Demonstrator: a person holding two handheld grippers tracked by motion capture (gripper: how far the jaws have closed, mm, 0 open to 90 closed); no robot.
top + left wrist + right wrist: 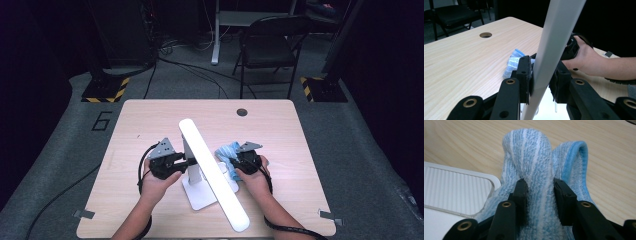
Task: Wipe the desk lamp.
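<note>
The left claw [540, 82] clamps the white lamp's [212, 170] upright post, while the right claw [539, 195] pinches a blue striped cloth [536, 157] on the bench [150, 120].

place: lab or recording studio | evidence: dark surroundings, grey carpet [350, 150] with a marked "6" [101, 121] far left | stand bases with yellow-black hazard tape [106, 90] | loose cables [190, 70] | folding chair [270, 47] beyond the wooden table [150, 120]
</note>
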